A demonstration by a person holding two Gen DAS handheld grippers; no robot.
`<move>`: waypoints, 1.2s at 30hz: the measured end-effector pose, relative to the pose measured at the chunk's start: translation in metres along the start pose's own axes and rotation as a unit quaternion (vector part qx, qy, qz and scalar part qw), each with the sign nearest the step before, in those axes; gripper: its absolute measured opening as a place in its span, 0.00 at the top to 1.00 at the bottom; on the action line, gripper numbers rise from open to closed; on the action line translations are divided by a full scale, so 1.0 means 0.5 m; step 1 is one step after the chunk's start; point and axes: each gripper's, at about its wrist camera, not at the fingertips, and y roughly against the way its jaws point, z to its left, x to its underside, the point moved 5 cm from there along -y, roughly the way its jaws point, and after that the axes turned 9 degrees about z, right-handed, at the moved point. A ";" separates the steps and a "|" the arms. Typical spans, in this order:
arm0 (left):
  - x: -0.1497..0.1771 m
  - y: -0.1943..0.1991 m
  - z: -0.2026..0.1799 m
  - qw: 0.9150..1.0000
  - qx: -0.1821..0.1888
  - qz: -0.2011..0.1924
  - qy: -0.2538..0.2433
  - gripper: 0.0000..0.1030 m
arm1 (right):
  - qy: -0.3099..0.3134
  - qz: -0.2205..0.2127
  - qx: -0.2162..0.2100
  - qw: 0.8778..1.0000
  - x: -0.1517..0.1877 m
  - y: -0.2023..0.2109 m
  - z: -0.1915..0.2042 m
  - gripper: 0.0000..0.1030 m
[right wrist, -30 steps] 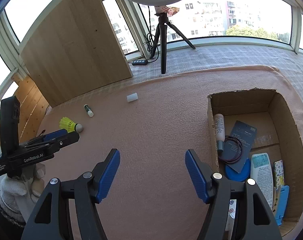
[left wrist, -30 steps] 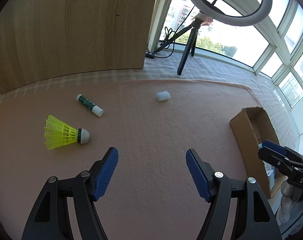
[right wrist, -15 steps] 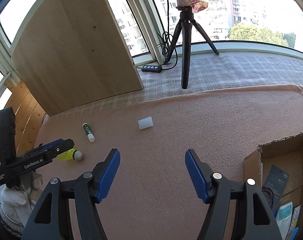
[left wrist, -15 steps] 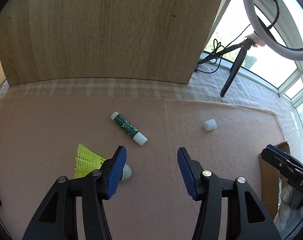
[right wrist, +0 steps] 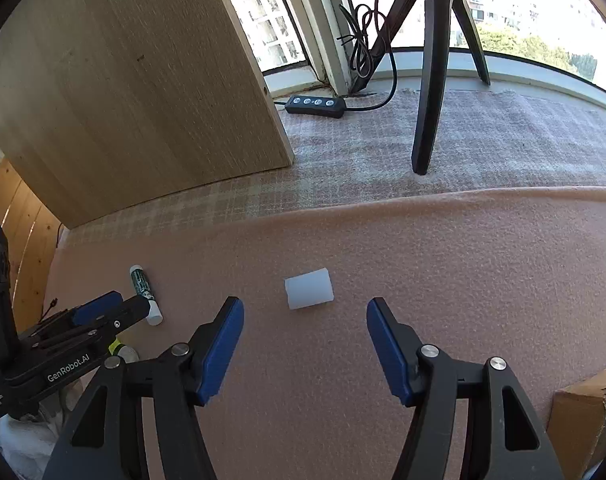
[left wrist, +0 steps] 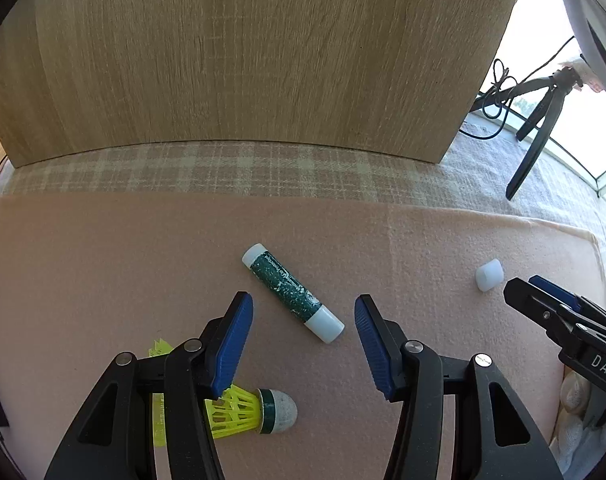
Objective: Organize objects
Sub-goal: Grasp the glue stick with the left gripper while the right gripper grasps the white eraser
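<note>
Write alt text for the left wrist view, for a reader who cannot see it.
The open left gripper hovers over a pink mat, its blue fingers on either side of a green lip balm tube lying diagonally, untouched. A yellow shuttlecock lies below the tube, a small white cap at right near the right gripper, a wooden panel behind.

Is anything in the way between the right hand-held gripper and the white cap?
Nothing visible. The right hand-held gripper is open, with only bare pink mat between it and the white cap lying just ahead.
</note>
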 end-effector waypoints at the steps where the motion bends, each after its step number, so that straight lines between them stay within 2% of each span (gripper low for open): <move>1: -0.002 -0.007 -0.002 1.000 -0.005 0.005 -0.003 0.45 | 0.004 0.002 0.004 1.000 -0.001 -0.007 0.004 0.43; 11: -0.024 -0.051 0.004 0.999 -0.025 0.020 0.001 0.45 | 0.042 0.007 0.059 0.997 -0.023 -0.059 0.026 0.48; 14: -0.024 -0.054 0.003 0.999 -0.033 0.015 -0.003 0.49 | 0.053 0.010 0.074 0.996 -0.024 -0.071 0.031 0.51; 17: -0.024 -0.055 0.002 0.999 -0.040 0.010 -0.007 0.61 | 0.060 0.011 0.087 0.994 -0.025 -0.080 0.033 0.57; 19: -0.024 -0.054 0.004 0.999 -0.038 0.009 -0.004 0.76 | 0.068 0.008 0.101 0.993 -0.026 -0.082 0.034 0.68; 21: -0.023 -0.053 0.007 0.999 -0.036 0.008 -0.002 0.84 | 0.076 0.006 0.110 0.991 -0.025 -0.082 0.034 0.76; 25: -0.014 -0.050 0.006 1.000 -0.030 0.006 -0.003 0.84 | 0.082 0.005 0.107 0.991 -0.016 -0.079 0.032 0.78; 31: 0.018 -0.037 0.020 1.000 0.012 0.011 0.014 0.84 | 0.078 0.002 0.095 0.992 0.008 -0.061 0.012 0.78; 36: 0.060 -0.008 0.019 0.999 0.034 0.002 0.012 0.84 | 0.066 -0.007 0.070 0.995 0.046 -0.023 -0.016 0.78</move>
